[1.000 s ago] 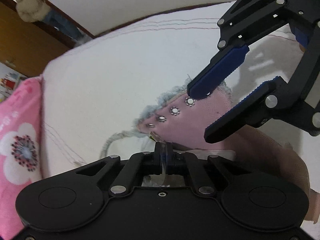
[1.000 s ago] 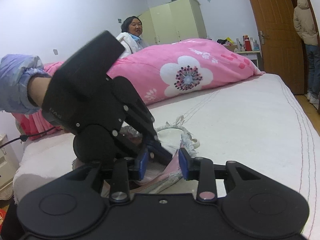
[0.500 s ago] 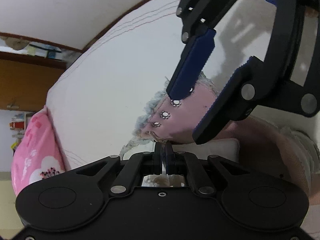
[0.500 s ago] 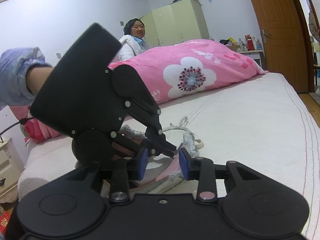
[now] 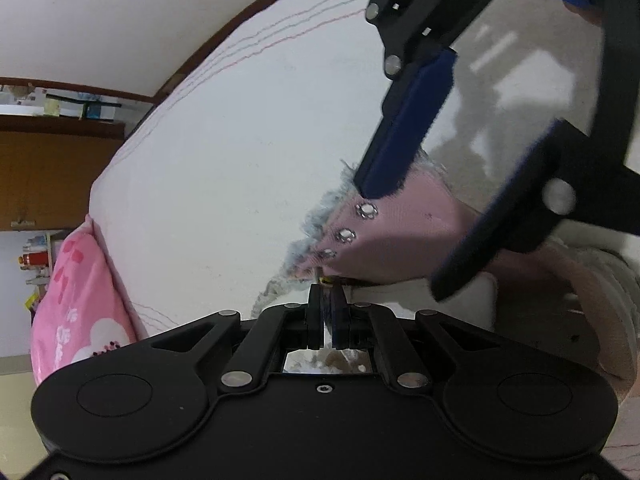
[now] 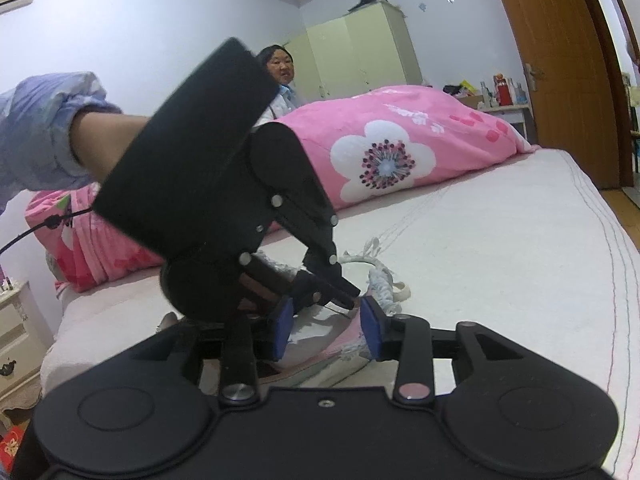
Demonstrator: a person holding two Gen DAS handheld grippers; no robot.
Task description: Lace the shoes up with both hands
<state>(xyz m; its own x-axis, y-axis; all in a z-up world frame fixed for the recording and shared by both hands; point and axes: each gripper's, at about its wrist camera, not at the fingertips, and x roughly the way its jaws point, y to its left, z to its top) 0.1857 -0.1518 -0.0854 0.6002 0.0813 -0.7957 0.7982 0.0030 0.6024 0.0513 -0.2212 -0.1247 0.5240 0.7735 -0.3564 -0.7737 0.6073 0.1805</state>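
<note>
Left wrist view: the left gripper (image 5: 325, 294) is pinching the stiff tip of the frayed pale-blue shoelace (image 5: 276, 292) between clenched jaws, aiming it up at the lowest of the flower-shaped metal eyelets (image 5: 329, 254) just ahead on the pink canvas shoe (image 5: 404, 240). The eyelet row is running diagonally up and to the right, away from the fingertips, along the shoe's lacing flap. The right gripper (image 5: 404, 244) is reaching in from the upper right, its blue-padded fingers (image 5: 404, 132) straddling the flap. Its jaws are opening, the flap lying between them but no longer pressed. The left gripper is the nearer to the eyelet; the next push looks likely to be its own.

The shoe is lying on a white quilted mattress (image 6: 500, 248) with a pink floral duvet (image 6: 400, 152) heaped behind, a seated person watching, pale green wardrobes (image 6: 360, 52) and a brown wooden door (image 6: 560, 60) framing the room.
</note>
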